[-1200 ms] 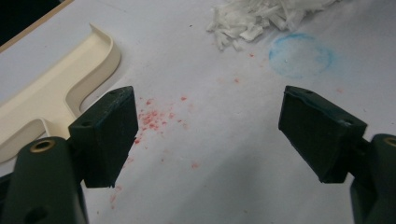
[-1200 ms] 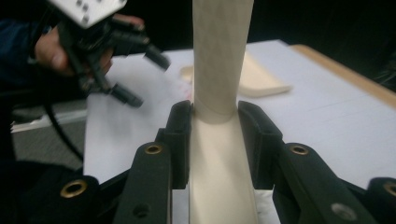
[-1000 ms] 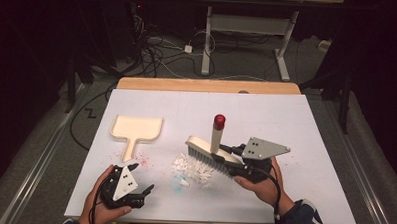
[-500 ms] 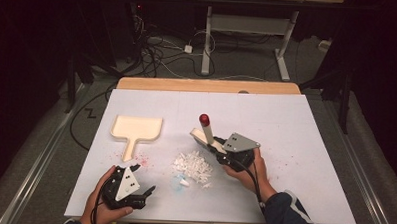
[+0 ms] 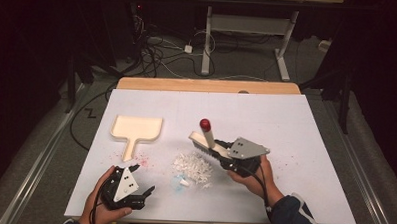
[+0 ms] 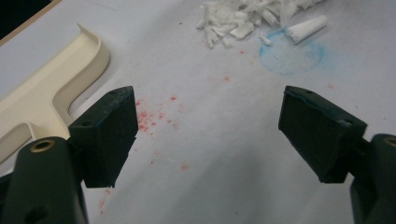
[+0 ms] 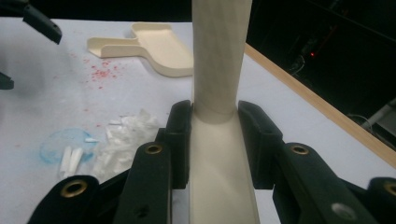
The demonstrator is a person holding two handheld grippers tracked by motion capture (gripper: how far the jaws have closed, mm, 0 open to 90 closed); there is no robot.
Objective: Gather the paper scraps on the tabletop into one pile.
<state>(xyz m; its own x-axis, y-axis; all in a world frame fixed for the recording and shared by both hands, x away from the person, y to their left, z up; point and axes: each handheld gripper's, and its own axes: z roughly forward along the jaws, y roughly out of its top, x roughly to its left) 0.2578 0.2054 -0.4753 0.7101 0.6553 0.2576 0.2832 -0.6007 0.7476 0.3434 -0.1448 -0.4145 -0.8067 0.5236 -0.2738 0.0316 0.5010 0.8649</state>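
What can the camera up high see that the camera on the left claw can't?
High view alone: the cream brush with a red-tipped handle, clamped in the right claw, and both hands. Left claw view alone: close up, its own two black pads standing wide apart over red specks. Both: the cream plastic dustpan, the heap of white shreds and the blue smudge.

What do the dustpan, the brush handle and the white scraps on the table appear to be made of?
Dustpan: probably moulded plastic; cream, smooth, with a rounded rim and soft sheen.
Brush handle: pale and matt, perhaps wood or plastic, the look leaves it open; its tip is red.
White scraps: likely paper or foam bits; thin, irregular, some rolled up.
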